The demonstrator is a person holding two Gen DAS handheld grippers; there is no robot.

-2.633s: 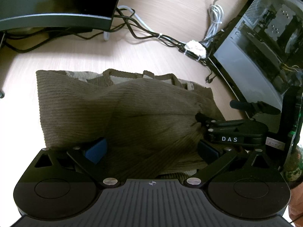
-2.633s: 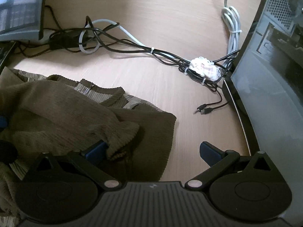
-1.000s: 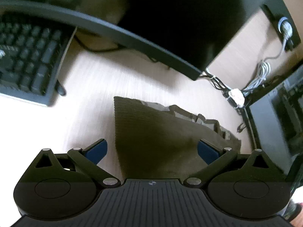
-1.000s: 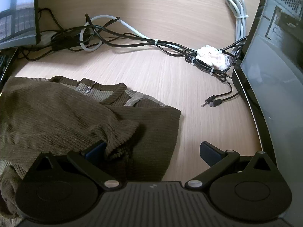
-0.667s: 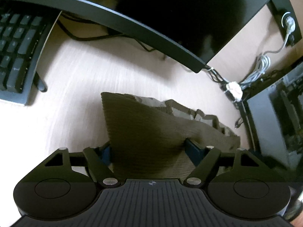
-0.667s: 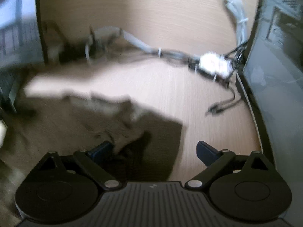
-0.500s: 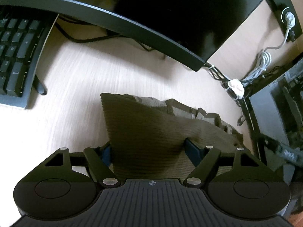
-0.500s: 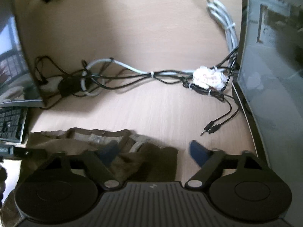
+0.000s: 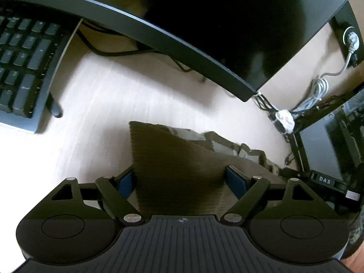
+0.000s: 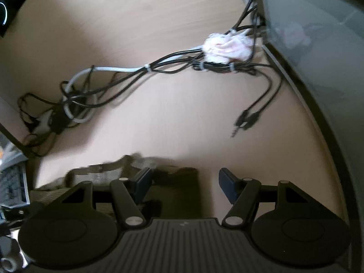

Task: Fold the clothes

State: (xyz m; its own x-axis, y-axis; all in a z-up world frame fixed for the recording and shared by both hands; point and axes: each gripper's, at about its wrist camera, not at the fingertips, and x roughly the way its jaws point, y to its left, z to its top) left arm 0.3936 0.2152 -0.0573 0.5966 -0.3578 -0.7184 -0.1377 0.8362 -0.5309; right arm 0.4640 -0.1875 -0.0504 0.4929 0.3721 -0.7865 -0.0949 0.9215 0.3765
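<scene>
Knit fabric now fills the gap of the left hand-held gripper (image 9: 179, 180): the brown sweater (image 9: 173, 170), which a second ago lay loosely ahead of wide-spread jaws, is bunched between both blue pads, and the jaws are easing apart a little, so the hold looks light. On the other side, the right hand-held gripper (image 10: 184, 182) has swung round to the garment's far corner; its jaws are closing, the left pad over the cloth edge and the right pad over bare table (image 10: 182, 118), nothing pinched yet. Both ends taken up would let the next fold begin, I judge.

Beyond the sweater's collar edge lies open wood. Farther off, the keyboard (image 9: 25, 68) bounds the left, the monitor (image 9: 204, 34) overhangs the back, and the cables (image 10: 159, 68) and computer case (image 10: 318, 45) close the right.
</scene>
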